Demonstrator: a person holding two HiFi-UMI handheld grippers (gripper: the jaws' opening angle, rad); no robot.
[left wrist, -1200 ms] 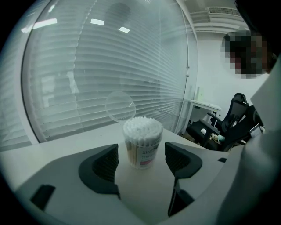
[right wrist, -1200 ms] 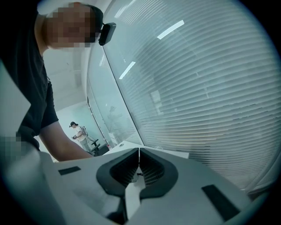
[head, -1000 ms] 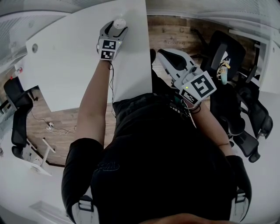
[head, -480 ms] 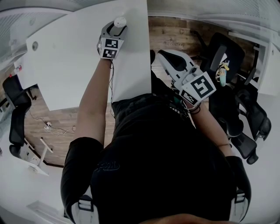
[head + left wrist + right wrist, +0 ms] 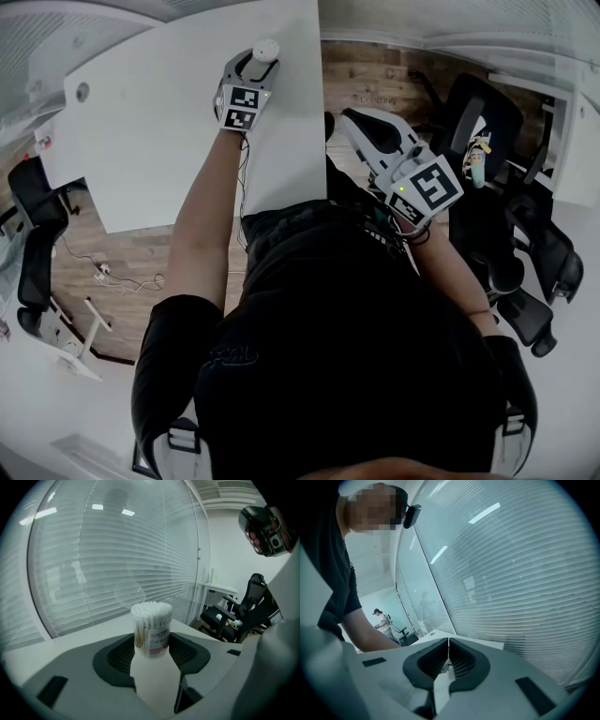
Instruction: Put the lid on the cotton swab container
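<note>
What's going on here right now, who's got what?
The person's left gripper has the cotton swab container between its fingers on the white table. Those fingers have just been closing and now look pressed against its sides. The swab tips are bare, so the lid is not on yet. The right gripper is shut and empty, held off the table's edge in the head view. No lid shows in any view.
</note>
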